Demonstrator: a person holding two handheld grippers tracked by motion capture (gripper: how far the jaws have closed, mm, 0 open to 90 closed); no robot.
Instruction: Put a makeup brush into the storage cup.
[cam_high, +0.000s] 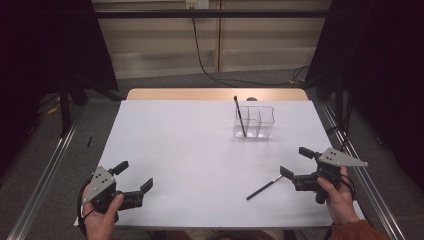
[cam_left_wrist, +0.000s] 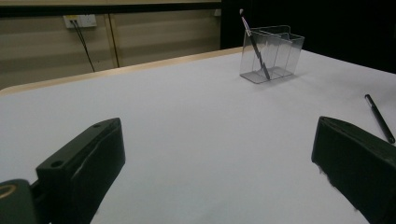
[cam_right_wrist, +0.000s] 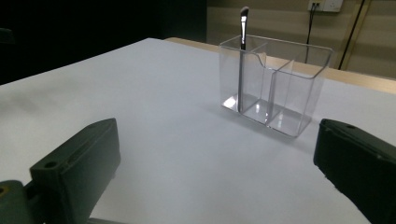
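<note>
A clear plastic organizer (cam_high: 255, 121) (cam_left_wrist: 273, 53) (cam_right_wrist: 273, 86) with compartments stands at the back right of the white table. A thin dark brush (cam_high: 239, 116) (cam_left_wrist: 254, 44) (cam_right_wrist: 242, 56) leans upright in its left compartment. A second dark brush (cam_high: 265, 187) (cam_left_wrist: 379, 118) lies flat on the table near the front right. My right gripper (cam_high: 294, 161) (cam_right_wrist: 219, 172) is open, just right of that lying brush, with nothing between its jaws. My left gripper (cam_high: 134, 176) (cam_left_wrist: 219, 168) is open at the front left, nothing held.
The white table (cam_high: 190, 150) has a wooden strip along its far edge. Metal rails run along the floor on both sides. A black cable hangs from a wall socket behind the table.
</note>
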